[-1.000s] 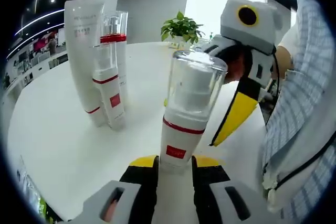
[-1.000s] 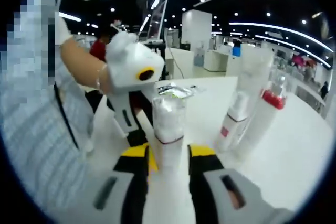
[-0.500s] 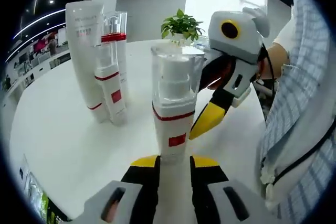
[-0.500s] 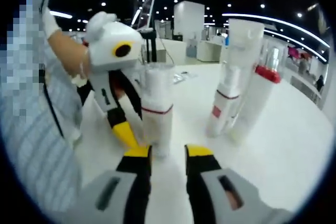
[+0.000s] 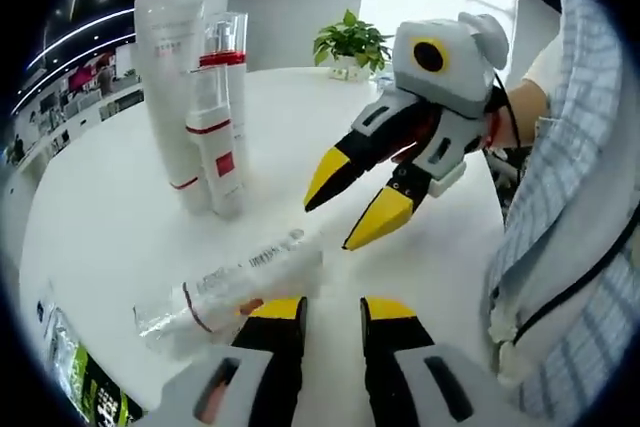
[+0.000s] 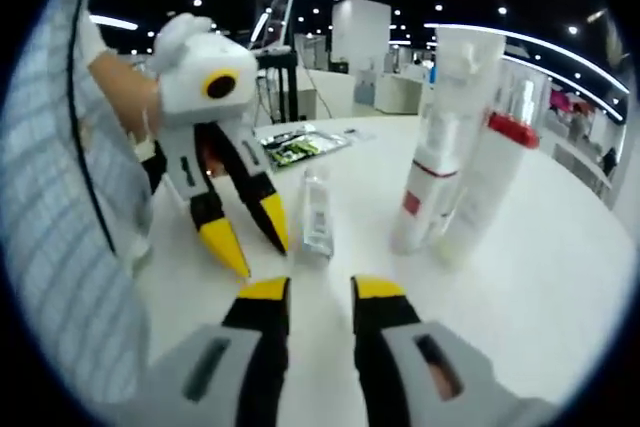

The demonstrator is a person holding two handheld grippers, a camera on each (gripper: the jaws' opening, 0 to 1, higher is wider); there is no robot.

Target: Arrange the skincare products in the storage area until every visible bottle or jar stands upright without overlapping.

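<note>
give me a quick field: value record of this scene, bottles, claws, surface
surface: round white table
standing products: tall white tube, clear-capped bottle with red band, small pump bottle, upright, clustered close together
fallen product: clear-capped pump bottle lying on its side, just ahead of the left claw
left claw: open, holding nothing
right claw: open, holding nothing
background: potted plant; flat packet on the table
task status: not finished, one bottle is down
</note>
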